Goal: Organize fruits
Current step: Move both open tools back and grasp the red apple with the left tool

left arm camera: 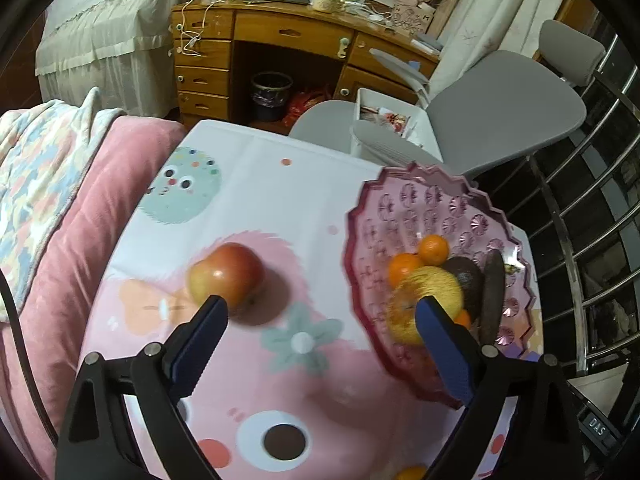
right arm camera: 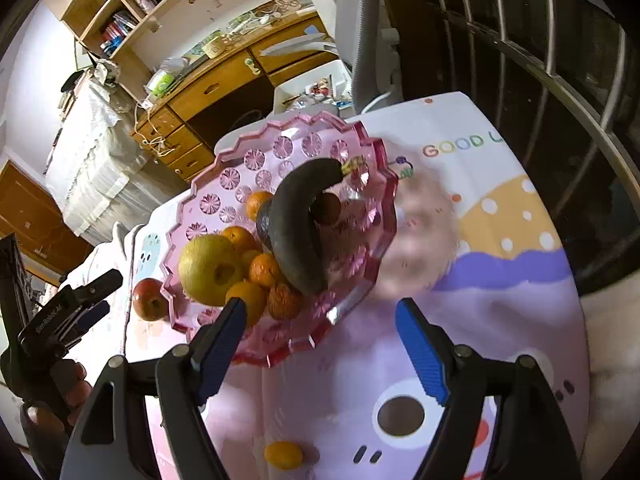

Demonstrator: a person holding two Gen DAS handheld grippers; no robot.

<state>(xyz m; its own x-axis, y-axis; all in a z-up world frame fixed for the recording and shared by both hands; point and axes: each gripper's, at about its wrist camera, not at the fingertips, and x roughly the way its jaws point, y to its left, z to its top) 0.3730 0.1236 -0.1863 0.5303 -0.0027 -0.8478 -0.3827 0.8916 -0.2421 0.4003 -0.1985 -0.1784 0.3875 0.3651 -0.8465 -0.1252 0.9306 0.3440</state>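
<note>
Because the red apple [left arm camera: 226,274] lies loose on the worktop [left arm camera: 280,184], left of the pink bowl [left arm camera: 432,204], a careless push could roll it off the near edge; the left gripper [left arm camera: 320,312] and right gripper [right arm camera: 320,316] have wide, empty jaws; a small orange fruit [right arm camera: 283,455] also waits outside the bowl.

Bowl [right arm camera: 224,168] glossy pink faceted plastic; tablecloth [left arm camera: 256,184] smooth printed; desk [left arm camera: 288,32] varnished wood.
</note>
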